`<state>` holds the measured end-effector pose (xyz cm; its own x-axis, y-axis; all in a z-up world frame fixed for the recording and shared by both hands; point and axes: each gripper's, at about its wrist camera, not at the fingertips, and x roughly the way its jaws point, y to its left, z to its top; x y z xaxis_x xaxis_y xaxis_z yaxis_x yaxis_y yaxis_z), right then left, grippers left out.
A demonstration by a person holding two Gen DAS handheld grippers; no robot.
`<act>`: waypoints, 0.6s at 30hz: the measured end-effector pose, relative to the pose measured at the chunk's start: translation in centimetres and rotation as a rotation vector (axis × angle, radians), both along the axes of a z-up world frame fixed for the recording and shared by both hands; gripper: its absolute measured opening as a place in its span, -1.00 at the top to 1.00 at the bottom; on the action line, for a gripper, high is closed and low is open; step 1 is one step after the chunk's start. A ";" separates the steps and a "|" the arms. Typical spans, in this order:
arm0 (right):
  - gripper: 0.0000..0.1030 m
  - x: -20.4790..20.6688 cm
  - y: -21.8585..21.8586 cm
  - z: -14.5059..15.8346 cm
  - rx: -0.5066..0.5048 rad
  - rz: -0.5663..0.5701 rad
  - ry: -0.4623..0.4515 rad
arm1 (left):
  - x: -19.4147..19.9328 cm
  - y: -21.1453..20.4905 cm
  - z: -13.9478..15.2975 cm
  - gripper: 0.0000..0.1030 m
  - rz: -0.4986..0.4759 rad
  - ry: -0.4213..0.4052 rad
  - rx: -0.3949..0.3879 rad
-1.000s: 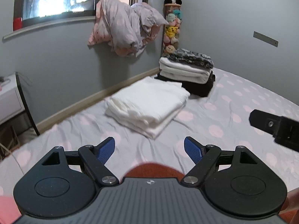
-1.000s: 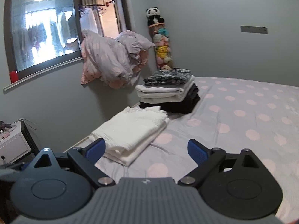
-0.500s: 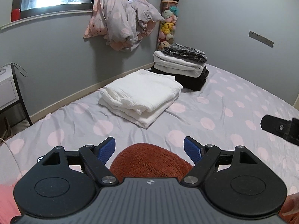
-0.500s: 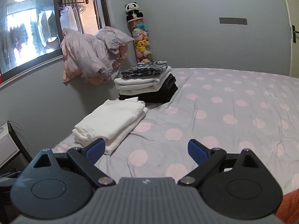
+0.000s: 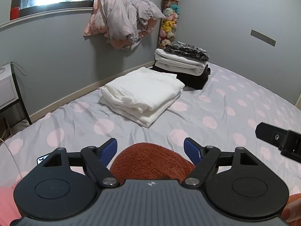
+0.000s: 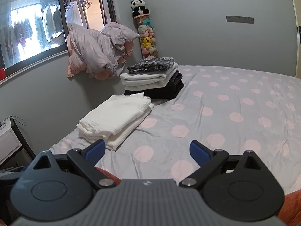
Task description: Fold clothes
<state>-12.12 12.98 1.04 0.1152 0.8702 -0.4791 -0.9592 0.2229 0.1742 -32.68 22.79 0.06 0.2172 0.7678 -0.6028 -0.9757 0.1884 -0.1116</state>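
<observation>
A rust-orange fuzzy garment (image 5: 150, 158) lies bunched on the bed (image 5: 235, 101), low between the wide-open fingers of the left hand-held gripper (image 5: 150, 148), which grips nothing. The right hand-held gripper (image 6: 146, 148) is equally open and empty. Beyond lie a folded white cloth (image 5: 143, 92) and a stack of folded clothes (image 5: 184, 64) near the grey wall (image 5: 56, 56).
</observation>
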 end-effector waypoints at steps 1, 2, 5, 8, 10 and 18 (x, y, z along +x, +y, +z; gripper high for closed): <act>-0.89 -0.1 0.0 0.0 -0.001 0.003 0.000 | -0.1 0.0 0.0 -0.79 0.001 -0.002 0.000; -0.89 -0.2 0.0 -0.1 -0.002 0.006 -0.001 | -0.2 0.0 0.0 -0.79 0.003 -0.003 0.001; -0.90 -0.5 0.1 -0.1 -0.004 0.015 -0.005 | -0.2 0.1 0.0 -0.78 0.008 0.001 0.003; -0.90 -0.6 0.2 -0.2 -0.008 0.019 -0.004 | -0.3 0.2 0.0 -0.76 0.006 0.000 0.000; -0.90 -0.7 0.3 -0.3 -0.010 0.022 -0.003 | -0.4 0.2 0.1 -0.73 0.007 0.000 0.001; -0.90 -1.3 0.6 -0.4 -0.015 0.046 -0.012 | -0.5 0.4 0.2 -0.69 0.008 0.004 0.002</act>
